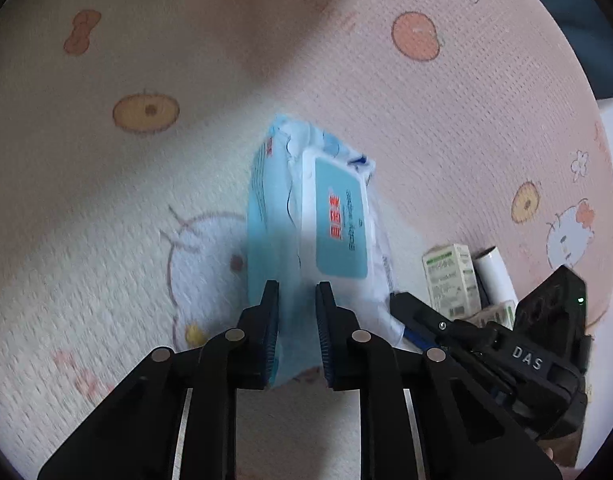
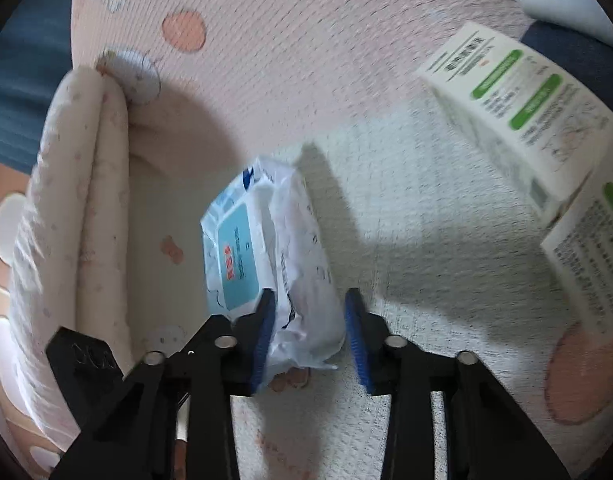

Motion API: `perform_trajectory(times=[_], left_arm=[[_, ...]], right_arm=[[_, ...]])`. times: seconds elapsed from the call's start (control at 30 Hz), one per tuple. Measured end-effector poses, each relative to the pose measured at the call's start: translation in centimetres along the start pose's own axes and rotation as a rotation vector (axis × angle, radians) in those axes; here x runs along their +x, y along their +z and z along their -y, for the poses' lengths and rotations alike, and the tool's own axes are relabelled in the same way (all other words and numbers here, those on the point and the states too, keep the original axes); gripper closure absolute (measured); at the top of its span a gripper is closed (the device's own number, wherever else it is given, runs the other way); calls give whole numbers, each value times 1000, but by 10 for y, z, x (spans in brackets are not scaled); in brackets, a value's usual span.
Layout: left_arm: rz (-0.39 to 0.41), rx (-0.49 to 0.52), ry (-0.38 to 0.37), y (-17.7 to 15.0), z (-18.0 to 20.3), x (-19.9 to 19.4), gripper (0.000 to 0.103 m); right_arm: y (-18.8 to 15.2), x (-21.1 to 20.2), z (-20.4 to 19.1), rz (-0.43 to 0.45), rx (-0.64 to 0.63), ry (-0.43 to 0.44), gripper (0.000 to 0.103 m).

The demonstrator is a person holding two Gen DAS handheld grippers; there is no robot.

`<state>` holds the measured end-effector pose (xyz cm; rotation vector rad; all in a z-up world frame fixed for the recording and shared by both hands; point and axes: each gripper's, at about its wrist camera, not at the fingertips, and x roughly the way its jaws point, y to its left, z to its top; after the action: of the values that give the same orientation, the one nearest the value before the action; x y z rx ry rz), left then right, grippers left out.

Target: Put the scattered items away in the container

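A light-blue and white pack of wet wipes (image 1: 330,220) with a teal lid label stands on its edge over the printed mat. My left gripper (image 1: 298,332) is shut on its blue side, a pad pressing each face. My right gripper (image 2: 310,336) is shut on the crinkled white end of the same pack (image 2: 298,272). In the left wrist view the right gripper (image 1: 410,308) shows at the pack's right edge. A padded fabric wall (image 2: 86,200), white with a small pink print, curves up at the left of the pack; whether it is the container's rim I cannot tell.
White and green cartons (image 2: 518,120) (image 2: 598,248) lie on the mat to the right; the left wrist view shows a carton (image 1: 450,280) and a white tube (image 1: 494,276) behind the right gripper. The pink and cream cartoon mat (image 1: 146,200) stretches around. The left gripper's black housing (image 2: 82,356) sits low left.
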<state>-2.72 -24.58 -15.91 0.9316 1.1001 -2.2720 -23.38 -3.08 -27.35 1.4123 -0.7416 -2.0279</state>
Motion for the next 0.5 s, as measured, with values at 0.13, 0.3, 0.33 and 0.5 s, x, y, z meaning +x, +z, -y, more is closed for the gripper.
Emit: perform_trajectory(times=[0.13,0.3,0.33,0.5], left_arm=[[-38,22,-18,-13,6,-3,83],[-131,88,-76,-40,17,-11,84],[-153,106,-88,-47,22,-12,84],[-248,163,-154,-79,47,-11,84]], right_arm=[[-8,-9,-1,17,-37,-14,85],[-27,-36,21,32,56,0,86],[-34,-45,26,40,63,-15,86],[-65,-92,29,70,20,-146,86]])
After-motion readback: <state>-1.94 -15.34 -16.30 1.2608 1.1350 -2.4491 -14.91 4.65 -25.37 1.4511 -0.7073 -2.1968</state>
